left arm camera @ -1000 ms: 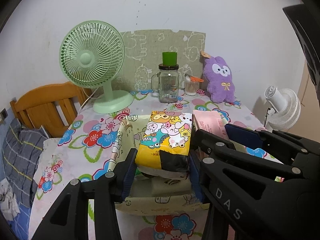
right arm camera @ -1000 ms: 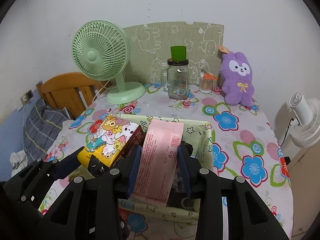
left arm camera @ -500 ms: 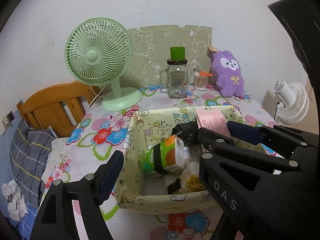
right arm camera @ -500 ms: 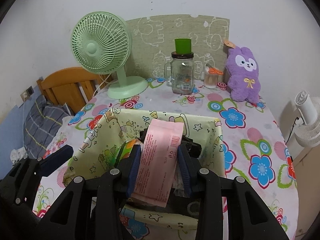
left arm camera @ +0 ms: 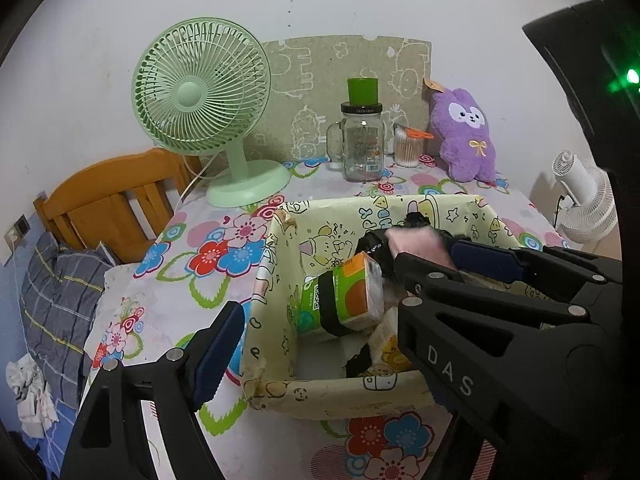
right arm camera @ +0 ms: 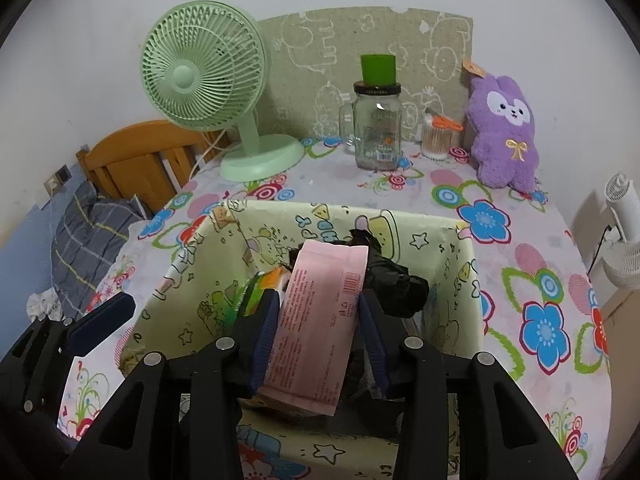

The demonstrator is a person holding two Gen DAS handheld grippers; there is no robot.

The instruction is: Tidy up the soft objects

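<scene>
A pale yellow cartoon-print fabric box (left arm camera: 276, 264) (right arm camera: 188, 264) stands on the flowered table. In it lie a green and orange tissue pack (left arm camera: 344, 300), a yellow cartoon pack (left arm camera: 390, 346) and a black crumpled bag (right arm camera: 400, 284). My right gripper (right arm camera: 318, 316) is shut on a pink soft pack (right arm camera: 320, 320) and holds it over the box. That pack also shows in the left wrist view (left arm camera: 416, 242). My left gripper (left arm camera: 320, 336) is open and empty, with its left finger (left arm camera: 218, 346) outside the box's left wall.
At the back of the table stand a green fan (left arm camera: 208, 112), a glass jar with a green cap (left arm camera: 362, 140), a cotton-swab cup (left arm camera: 408, 148) and a purple plush rabbit (left arm camera: 468, 136). A wooden chair (left arm camera: 108, 200) is left; a white fan (left arm camera: 584, 200) is right.
My left gripper opened and let the yellow cartoon pack drop into the box, then drew back and left. My right gripper lowered the pink pack toward the box.
</scene>
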